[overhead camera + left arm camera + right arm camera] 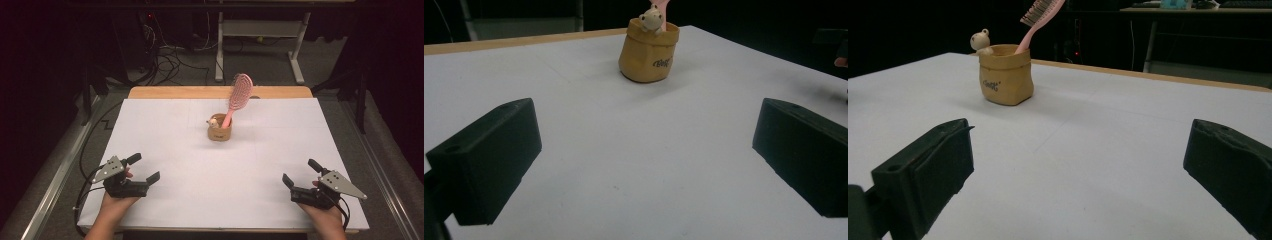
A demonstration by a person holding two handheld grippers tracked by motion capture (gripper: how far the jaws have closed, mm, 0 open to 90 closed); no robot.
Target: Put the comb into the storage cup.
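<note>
A pink hairbrush [239, 95] with an oval, slotted head stands handle-down and leaning in a small tan pot [219, 131] that bears a tiny cream bear figure [213, 121] at its rim, near the far middle of the white table [200, 175]. At the near edge, well apart from the pot, the left claw [144, 168] and right claw [299, 172] each rest with jaws spread wide, gripping nothing, their tips pointing inward over bare tabletop.
</note>
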